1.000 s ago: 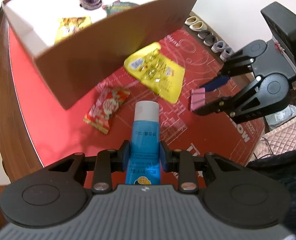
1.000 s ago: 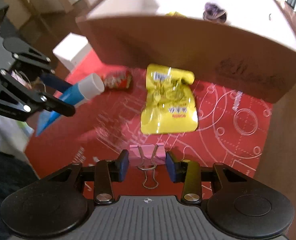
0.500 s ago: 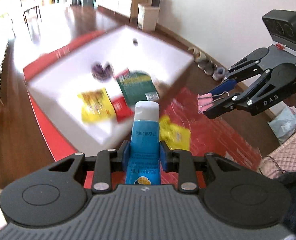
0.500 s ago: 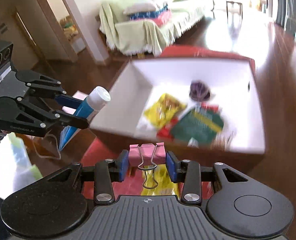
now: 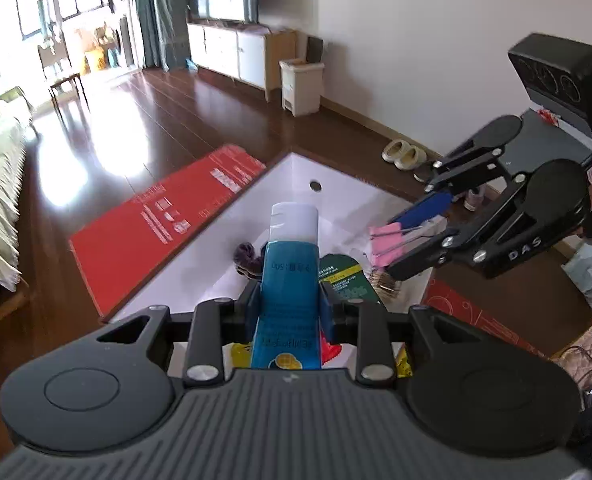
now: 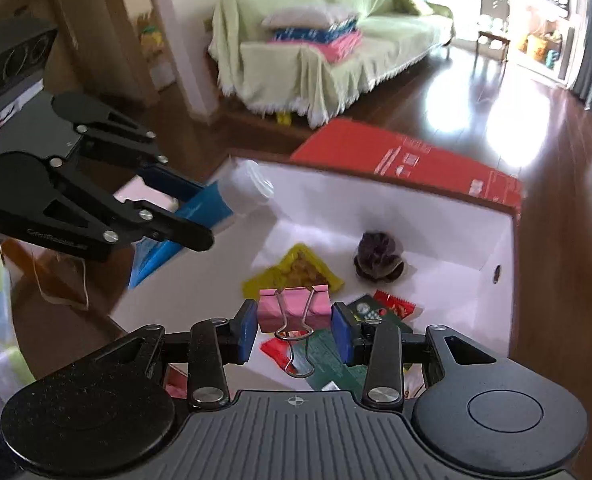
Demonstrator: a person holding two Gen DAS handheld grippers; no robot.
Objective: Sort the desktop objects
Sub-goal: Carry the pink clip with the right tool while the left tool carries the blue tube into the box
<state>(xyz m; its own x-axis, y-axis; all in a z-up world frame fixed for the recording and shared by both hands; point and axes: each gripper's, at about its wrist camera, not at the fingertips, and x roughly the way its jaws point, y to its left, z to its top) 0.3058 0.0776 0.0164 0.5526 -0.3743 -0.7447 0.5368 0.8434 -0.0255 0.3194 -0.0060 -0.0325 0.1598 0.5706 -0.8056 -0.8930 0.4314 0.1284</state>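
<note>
Both wrist views down over box [image 5: 216, 248], close.

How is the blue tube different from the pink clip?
The tube is blue with a white cap; the clip is pink with wire handles. The tube is long and sticks out well past the left gripper; the clip is short and sits right between the pads of the right gripper. The tube looks soft plastic; the clip looks metal. Both are gripped and held above the white box.
</note>
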